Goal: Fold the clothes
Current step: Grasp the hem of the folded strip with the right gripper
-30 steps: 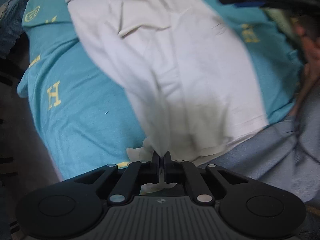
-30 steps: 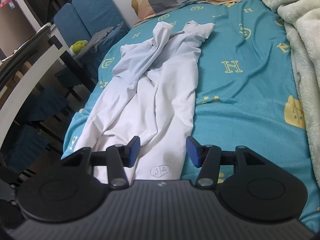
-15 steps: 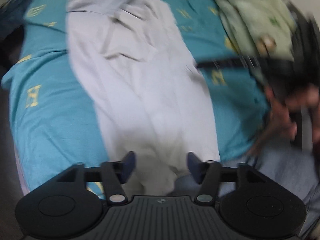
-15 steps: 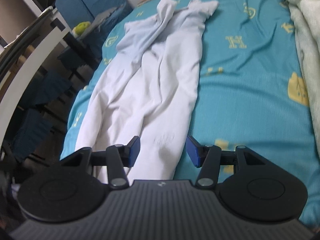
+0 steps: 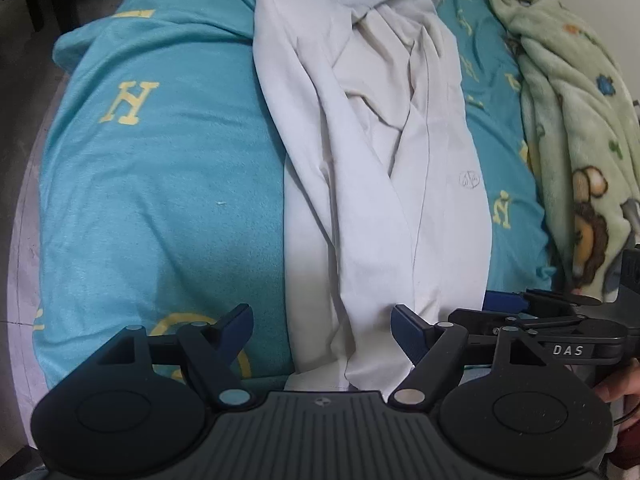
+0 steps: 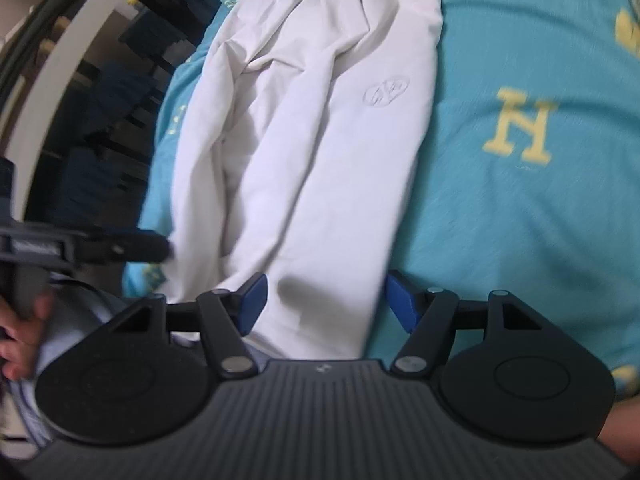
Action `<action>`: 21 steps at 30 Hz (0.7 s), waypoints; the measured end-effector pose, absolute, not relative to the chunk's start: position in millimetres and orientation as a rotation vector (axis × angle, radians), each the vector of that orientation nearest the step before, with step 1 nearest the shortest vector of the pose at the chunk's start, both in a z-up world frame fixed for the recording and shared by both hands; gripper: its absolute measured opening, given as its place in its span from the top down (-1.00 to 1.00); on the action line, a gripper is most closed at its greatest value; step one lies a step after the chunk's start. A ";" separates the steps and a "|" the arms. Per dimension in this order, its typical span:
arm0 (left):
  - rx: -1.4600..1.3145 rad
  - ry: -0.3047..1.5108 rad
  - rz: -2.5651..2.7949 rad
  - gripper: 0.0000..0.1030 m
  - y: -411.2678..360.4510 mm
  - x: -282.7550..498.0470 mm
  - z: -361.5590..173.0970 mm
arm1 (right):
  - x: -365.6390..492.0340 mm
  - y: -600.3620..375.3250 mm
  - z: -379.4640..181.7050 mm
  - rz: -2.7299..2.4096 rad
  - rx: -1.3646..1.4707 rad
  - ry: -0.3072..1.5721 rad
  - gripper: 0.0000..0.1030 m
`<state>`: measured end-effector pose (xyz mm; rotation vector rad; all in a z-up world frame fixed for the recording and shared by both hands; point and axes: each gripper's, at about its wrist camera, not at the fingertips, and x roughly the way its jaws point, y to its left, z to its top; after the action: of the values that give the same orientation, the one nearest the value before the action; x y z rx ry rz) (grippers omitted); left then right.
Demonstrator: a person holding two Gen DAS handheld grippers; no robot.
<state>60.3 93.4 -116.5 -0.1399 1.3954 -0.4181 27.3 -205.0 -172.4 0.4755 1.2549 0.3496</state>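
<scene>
A white garment (image 5: 384, 160) lies lengthwise and rumpled on the teal bed sheet (image 5: 160, 184), its near hem at the bed's front edge. It also shows in the right wrist view (image 6: 312, 152), with a small round logo (image 6: 386, 90). My left gripper (image 5: 322, 330) is open and empty, its jaws on either side of the garment's near hem. My right gripper (image 6: 326, 302) is open and empty over the same hem, just to the right; it shows in the left wrist view (image 5: 504, 304). The left gripper shows at the left of the right wrist view (image 6: 164, 250).
A green fleece blanket (image 5: 576, 120) lies along the bed's right side. The teal sheet (image 6: 520, 160) has yellow letter prints. Dark chairs and a white rail (image 6: 72, 60) stand off the bed's left edge.
My left gripper was shut on the garment's hem one second ago; it has let go and opened. Both grippers have moved closer to the near hem.
</scene>
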 end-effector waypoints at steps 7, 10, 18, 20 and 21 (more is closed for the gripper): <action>-0.083 1.464 -0.426 -0.51 84.5 58.8 -129.5 | 15.0 -190.8 -161.0 0.288 0.331 1.247 0.83; -0.084 1.498 -0.449 -0.51 81.1 58.7 -133.6 | 15.7 -209.3 -149.6 0.299 0.401 1.232 0.87; -0.112 1.570 -0.472 -0.53 73.6 57.6 -141.6 | -2.4 -250.1 -117.9 0.268 0.423 1.127 0.88; -0.152 1.586 -0.481 -0.53 71.4 55.8 -142.5 | -3.5 -260.0 -125.7 0.254 0.473 1.128 0.88; -0.163 1.596 -0.486 -0.53 68.8 54.4 -143.2 | -2.9 -261.3 -127.2 0.252 0.487 1.127 0.88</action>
<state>54.4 68.8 -143.2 -0.1633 1.5963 -0.4864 -2.9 -261.3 -127.2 0.4870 1.1271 0.2515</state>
